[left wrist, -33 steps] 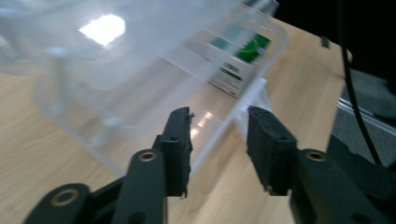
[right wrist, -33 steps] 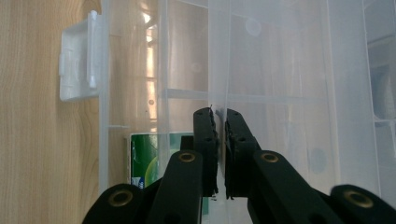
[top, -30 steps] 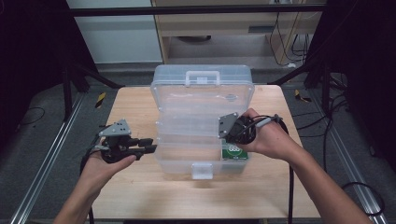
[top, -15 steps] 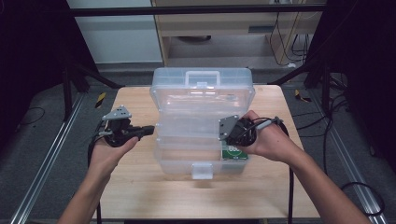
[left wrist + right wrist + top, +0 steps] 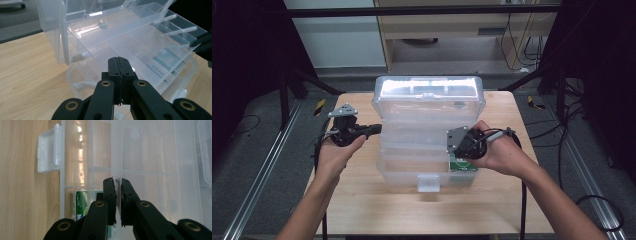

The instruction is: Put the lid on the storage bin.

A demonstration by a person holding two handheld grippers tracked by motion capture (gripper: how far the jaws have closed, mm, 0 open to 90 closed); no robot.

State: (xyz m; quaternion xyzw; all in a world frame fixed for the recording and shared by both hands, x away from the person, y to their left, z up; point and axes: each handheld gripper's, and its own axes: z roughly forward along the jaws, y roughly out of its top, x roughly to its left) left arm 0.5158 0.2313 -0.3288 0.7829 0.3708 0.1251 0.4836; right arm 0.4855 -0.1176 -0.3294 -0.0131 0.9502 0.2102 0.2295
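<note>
Left gripper (image 5: 371,130) nearer clear box (image 5: 428,107)

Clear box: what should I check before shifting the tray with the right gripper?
1. Right gripper clamped on tray wall: ok.
2. Left gripper shut and holding nothing: ok.
3. Left gripper apart from the clear box: cannot tell.
4. Green packet lying low in the front compartment: ok.
5. Front latch released: ok.
6. Box wholly on the table: ok.
</note>
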